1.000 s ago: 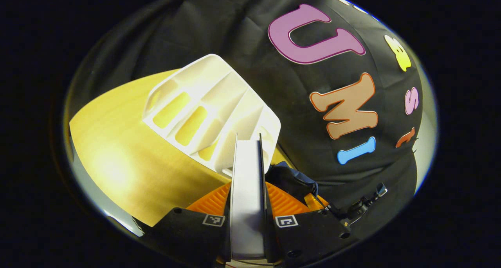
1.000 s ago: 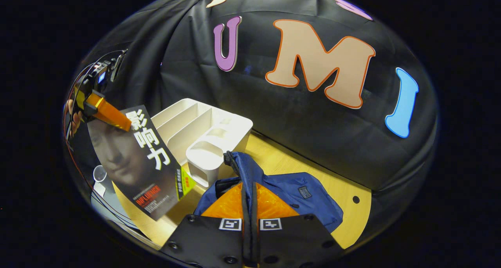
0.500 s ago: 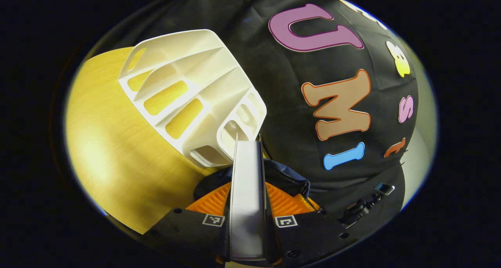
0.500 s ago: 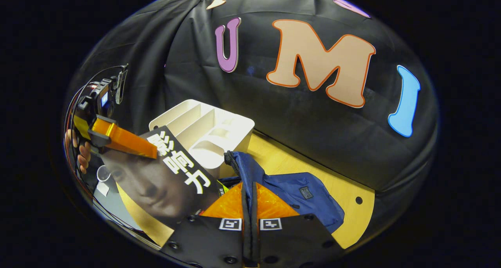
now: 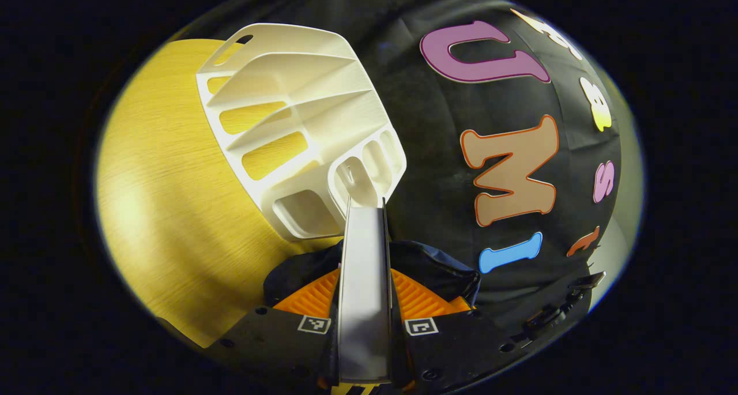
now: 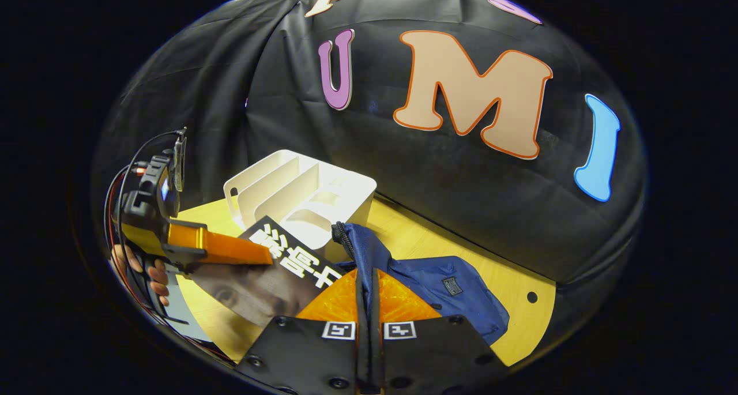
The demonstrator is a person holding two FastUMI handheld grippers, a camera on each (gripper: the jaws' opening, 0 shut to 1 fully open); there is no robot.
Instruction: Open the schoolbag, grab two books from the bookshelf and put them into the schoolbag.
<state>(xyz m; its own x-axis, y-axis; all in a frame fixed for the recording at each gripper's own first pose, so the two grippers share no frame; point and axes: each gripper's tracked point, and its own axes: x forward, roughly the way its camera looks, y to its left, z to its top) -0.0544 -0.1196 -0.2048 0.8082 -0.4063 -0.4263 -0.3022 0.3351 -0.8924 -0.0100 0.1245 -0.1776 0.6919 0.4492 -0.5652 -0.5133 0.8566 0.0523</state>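
Left gripper view: left gripper [image 5: 364,303] fingers clamped on book [image 5: 363,279], held edge-on above open schoolbag [image 5: 429,265], white bookshelf [image 5: 300,124] beyond. Right gripper view: right gripper [image 6: 368,303] fingers pinched together on schoolbag's dark rim; table [image 6: 513,291] underneath.

A dark-covered book [image 6: 271,271] is held tilted over the open blue schoolbag [image 6: 438,285], which lies slumped just beside the empty white bookshelf [image 6: 300,196] near the table's back edge.

Bookshelf [image 6: 300,190] on table [image 6: 461,256] against wall, schoolbag [image 6: 426,279] before it – book [image 6: 271,268] at left
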